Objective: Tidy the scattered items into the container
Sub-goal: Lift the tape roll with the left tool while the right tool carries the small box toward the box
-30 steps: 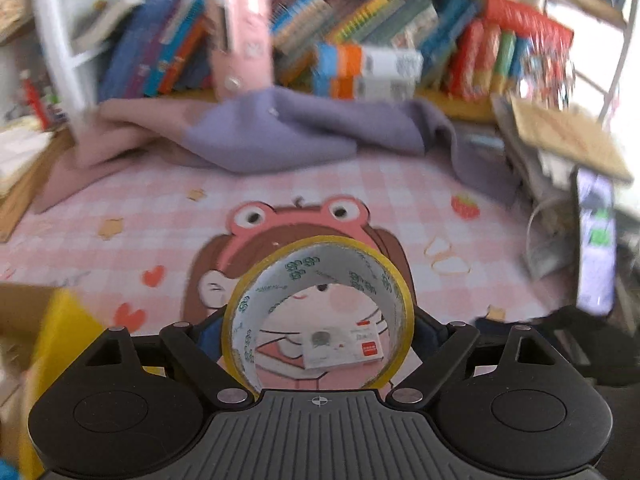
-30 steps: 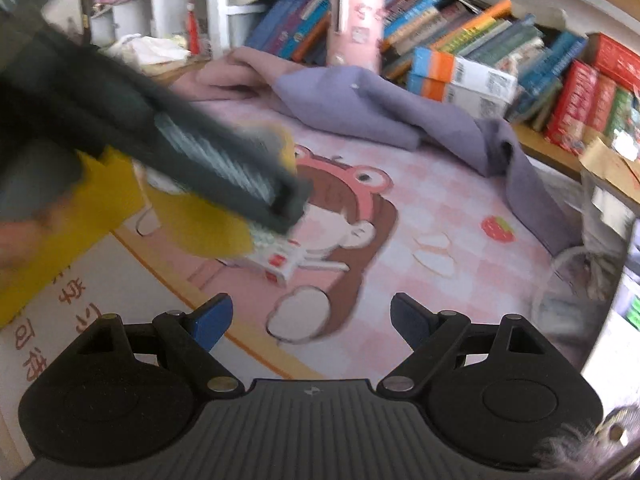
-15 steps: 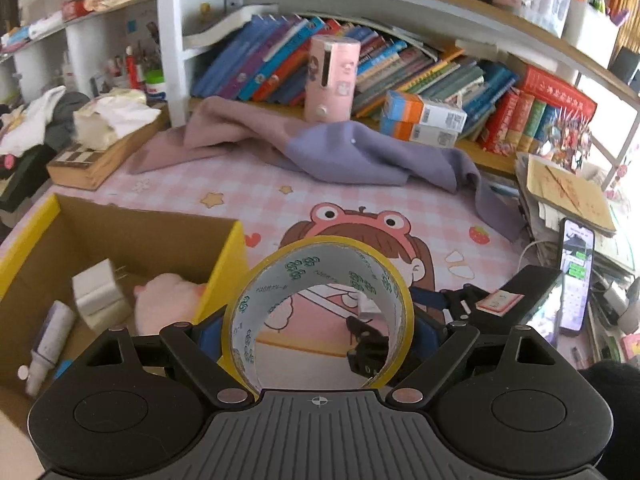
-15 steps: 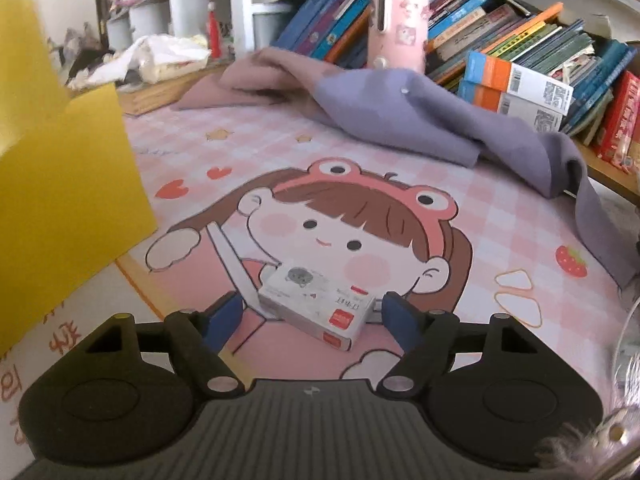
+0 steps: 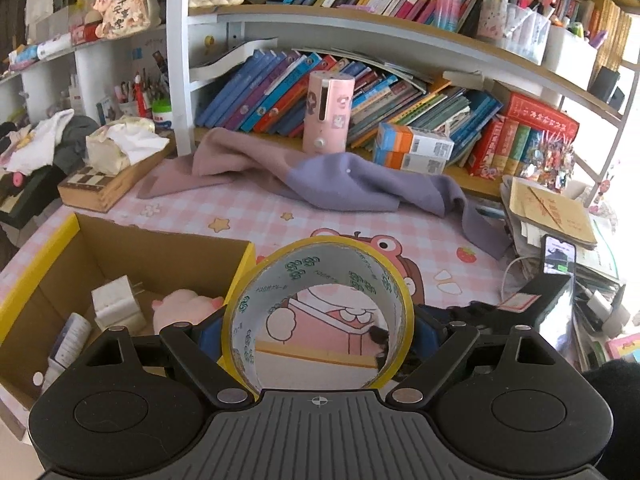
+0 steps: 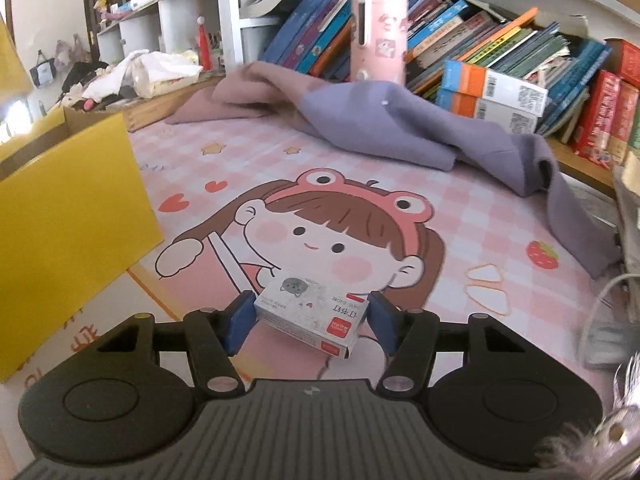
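Note:
My left gripper (image 5: 318,330) is shut on a yellow-edged roll of tape (image 5: 320,258), held upright above the mat just right of the yellow cardboard box (image 5: 48,256). A white item (image 5: 116,304), a pink plush (image 5: 180,308) and a small tube (image 5: 68,344) lie inside that box. In the right wrist view a small white staple box (image 6: 312,308) lies on the cartoon mat. My right gripper (image 6: 312,320) is closing on it, its blue pads (image 6: 242,316) touching both ends. The yellow box (image 6: 72,208) stands to the left.
A purple cloth (image 5: 340,184) lies crumpled at the back of the pink checked mat (image 5: 260,216), before a pink cylinder (image 5: 328,112) and shelved books. Papers and a phone (image 5: 558,254) crowd the right edge. A wooden tray (image 5: 104,184) sits at the back left.
My left gripper has risen and swung left with the tape, bringing the open box into view. My right gripper's jaws have closed in around the staple box.

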Action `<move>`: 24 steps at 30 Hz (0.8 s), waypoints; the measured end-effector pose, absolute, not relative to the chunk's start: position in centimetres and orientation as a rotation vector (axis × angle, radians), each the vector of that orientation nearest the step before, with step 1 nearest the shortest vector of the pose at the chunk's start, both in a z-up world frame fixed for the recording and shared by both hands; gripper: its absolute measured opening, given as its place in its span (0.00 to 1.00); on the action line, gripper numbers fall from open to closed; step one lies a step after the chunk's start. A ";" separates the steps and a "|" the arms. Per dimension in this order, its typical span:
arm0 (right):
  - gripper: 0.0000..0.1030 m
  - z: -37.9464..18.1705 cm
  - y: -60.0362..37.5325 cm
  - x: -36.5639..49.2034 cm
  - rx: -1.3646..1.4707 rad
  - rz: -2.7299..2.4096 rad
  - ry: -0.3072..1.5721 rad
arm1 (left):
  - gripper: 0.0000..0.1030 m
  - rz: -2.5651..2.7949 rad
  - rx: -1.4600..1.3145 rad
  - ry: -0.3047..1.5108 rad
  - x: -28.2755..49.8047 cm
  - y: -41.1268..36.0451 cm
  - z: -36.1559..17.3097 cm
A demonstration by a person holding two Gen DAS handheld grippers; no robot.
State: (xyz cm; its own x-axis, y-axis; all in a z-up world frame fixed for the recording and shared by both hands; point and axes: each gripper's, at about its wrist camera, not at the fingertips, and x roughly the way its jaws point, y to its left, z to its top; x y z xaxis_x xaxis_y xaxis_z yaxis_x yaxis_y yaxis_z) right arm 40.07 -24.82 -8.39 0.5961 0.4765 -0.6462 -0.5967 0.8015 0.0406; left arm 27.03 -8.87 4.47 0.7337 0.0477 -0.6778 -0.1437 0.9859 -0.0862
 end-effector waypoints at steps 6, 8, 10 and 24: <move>0.57 -6.3 -26.4 37.6 -0.206 0.630 0.683 | 0.86 0.065 -0.138 0.723 25.7 -9.0 4.7; 0.57 -5.5 -26.9 36.6 -0.221 0.640 0.678 | 0.86 0.049 -0.139 0.715 25.0 -9.0 4.8; 0.57 -4.9 -27.2 35.6 -0.238 0.642 0.678 | 0.86 0.034 -0.149 0.711 24.4 -8.9 4.8; 0.57 -0.3 -27.2 27.4 -0.223 0.517 0.648 | 0.86 -0.107 -0.148 0.644 18.4 -6.3 5.2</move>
State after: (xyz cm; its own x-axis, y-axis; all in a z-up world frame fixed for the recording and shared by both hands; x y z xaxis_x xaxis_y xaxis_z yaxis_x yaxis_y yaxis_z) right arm 27.41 -27.18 -0.29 0.6771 0.3877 -0.6255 -0.5235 0.8511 -0.0392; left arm 18.37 -6.27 5.17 0.7947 -0.1448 -0.5895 0.0527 0.9839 -0.1706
